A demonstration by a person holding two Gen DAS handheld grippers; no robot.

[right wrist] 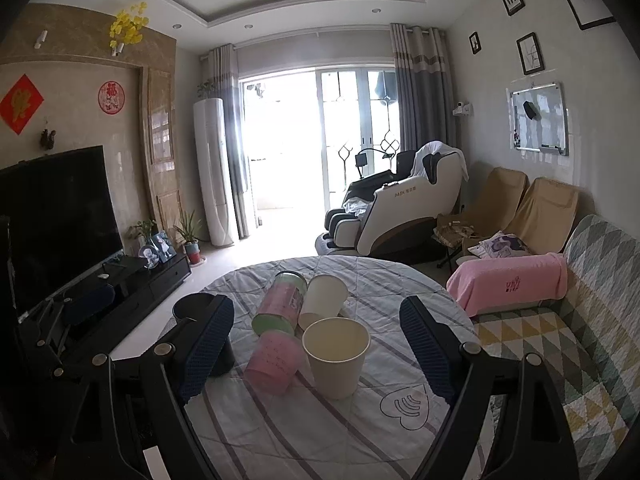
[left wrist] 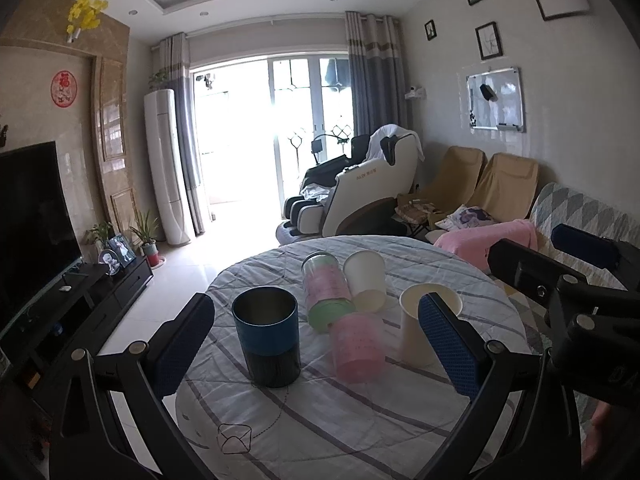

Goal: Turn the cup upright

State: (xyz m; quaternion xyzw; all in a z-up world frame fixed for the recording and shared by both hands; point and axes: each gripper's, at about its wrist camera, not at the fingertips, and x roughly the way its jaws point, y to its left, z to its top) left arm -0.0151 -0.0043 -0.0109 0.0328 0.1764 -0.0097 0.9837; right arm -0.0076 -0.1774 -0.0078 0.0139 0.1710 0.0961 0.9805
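Observation:
Several cups sit on a round table with a striped cloth [left wrist: 328, 412]. A blue-and-black cup [left wrist: 267, 340] stands upright, and so does a white paper cup [left wrist: 420, 326] [right wrist: 336, 356]. A pink cup [left wrist: 358, 346] [right wrist: 274, 360] stands mouth down. A clear pink-and-green cup [left wrist: 326, 288] [right wrist: 282, 300] and a second white paper cup [left wrist: 366, 280] [right wrist: 322, 300] lie on their sides. My left gripper [left wrist: 320, 350] is open and empty, with the blue cup and the pink cup between its fingers' lines. My right gripper [right wrist: 320, 354] is open and empty around the upright paper cup and the pink cup.
The right gripper's body [left wrist: 560, 292] shows at the right of the left wrist view. A sofa with a pink blanket [right wrist: 512, 284] lies right of the table. A TV stand [right wrist: 132, 280] is at the left. A massage chair [right wrist: 404, 216] stands beyond.

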